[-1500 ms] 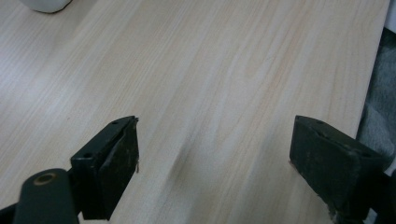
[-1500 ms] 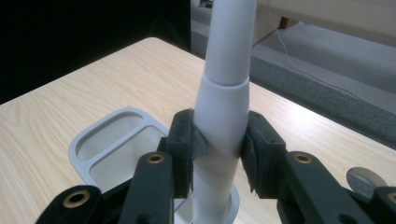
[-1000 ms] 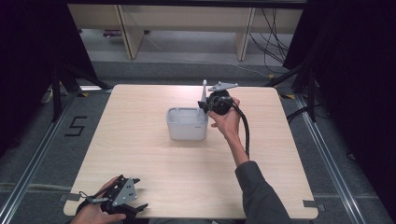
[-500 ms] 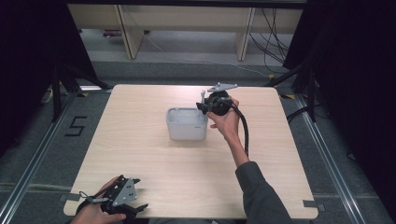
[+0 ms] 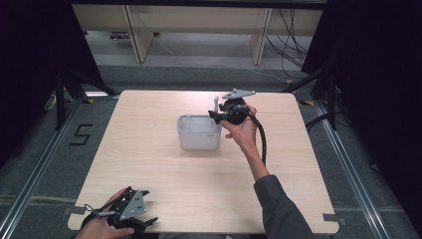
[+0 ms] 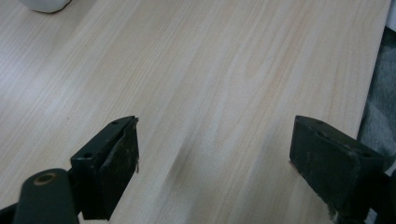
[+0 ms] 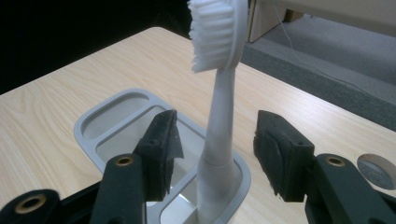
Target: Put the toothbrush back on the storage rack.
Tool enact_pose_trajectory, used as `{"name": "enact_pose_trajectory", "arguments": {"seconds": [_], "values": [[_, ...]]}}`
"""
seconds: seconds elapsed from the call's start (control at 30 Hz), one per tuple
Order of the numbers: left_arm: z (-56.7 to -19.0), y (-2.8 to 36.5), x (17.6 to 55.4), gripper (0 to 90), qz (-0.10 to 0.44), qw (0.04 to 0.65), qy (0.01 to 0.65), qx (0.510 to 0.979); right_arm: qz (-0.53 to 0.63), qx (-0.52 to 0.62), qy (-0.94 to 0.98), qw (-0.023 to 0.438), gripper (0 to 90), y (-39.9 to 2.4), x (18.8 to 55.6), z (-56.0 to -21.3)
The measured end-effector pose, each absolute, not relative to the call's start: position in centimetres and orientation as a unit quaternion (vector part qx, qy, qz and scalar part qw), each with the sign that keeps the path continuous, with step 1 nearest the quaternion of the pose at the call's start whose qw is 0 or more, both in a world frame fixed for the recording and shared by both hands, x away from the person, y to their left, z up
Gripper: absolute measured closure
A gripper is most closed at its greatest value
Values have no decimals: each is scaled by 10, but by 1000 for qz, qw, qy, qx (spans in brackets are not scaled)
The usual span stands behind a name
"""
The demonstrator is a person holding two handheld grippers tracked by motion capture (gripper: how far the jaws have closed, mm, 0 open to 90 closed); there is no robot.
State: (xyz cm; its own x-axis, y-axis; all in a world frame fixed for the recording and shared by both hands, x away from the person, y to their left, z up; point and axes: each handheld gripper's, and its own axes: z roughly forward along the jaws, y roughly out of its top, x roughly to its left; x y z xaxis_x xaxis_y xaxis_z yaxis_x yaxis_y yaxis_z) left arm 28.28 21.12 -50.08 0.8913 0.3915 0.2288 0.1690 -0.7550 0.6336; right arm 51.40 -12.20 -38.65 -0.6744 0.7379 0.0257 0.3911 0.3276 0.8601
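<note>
Light wooden table (image 5: 164, 184), seen from above. A grey holder (image 5: 198, 132) with several compartments stands around the table's middle, a little toward the far side.

A white toothbrush (image 7: 218, 98) stands upright in the holder's right end compartment, bristles at the top. In the high view its head (image 5: 216, 101) pokes up just above the holder's far right corner.

Right gripper (image 5: 222, 118) is held by the right hand (image 5: 242, 130) at the holder's right end, grey three-cornered plate on top, black cable trailing back along the forearm. In the right gripper view the jaws stand parted on either side of the toothbrush shaft, a clear gap on each side; released, not touching it. The gripper (image 7: 215, 140) sits low, just over the holder's rim (image 7: 91, 140).

Left gripper (image 5: 142, 219) rests at the near left edge of the table, in the left hand (image 5: 97, 229), well apart from the holder. In its own view the jaws gape wide over bare wood (image 6: 219, 79), nothing between them. A pale rounded shape at that view's top left corner is possibly the holder's base; too cropped to be sure.
</note>
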Motion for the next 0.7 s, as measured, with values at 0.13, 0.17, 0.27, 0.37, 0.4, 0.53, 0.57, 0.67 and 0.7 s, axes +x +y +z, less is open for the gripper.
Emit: {"name": "enact_pose_trajectory", "arguments": {"seconds": [0.13, 0.17, 0.27, 0.37, 0.4, 0.53, 0.57, 0.67, 0.7], "values": [[-501, 211, 283, 154, 178, 315, 153, 920, 457, 360, 791, 190, 474, -124, 510, -386], [-501, 211, 283, 154, 177, 315, 152, 920, 463, 355, 787, 200, 464, -124, 509, -387], [-502, 210, 283, 154, 187, 319, 156, 916, 459, 353, 792, 191, 458, -125, 507, -386], [-501, 211, 283, 154, 176, 314, 152, 920, 462, 360, 788, 189, 454, -125, 504, -384], [-501, 211, 283, 154, 177, 315, 152, 920, 463, 354, 790, 192, 451, -125, 503, -384], [-501, 211, 283, 154, 177, 315, 152, 920, 466, 355, 787, 192, 445, -127, 500, -383], [-501, 211, 283, 154, 179, 315, 152, 920, 466, 355, 787, 192, 445, -127, 500, -383], [-501, 211, 283, 154, 178, 315, 154, 920, 469, 356, 785, 194, 439, -131, 499, -384], [-499, 212, 283, 154, 172, 307, 151, 924, 470, 353, 785, 196, 436, -132, 498, -385]]}}
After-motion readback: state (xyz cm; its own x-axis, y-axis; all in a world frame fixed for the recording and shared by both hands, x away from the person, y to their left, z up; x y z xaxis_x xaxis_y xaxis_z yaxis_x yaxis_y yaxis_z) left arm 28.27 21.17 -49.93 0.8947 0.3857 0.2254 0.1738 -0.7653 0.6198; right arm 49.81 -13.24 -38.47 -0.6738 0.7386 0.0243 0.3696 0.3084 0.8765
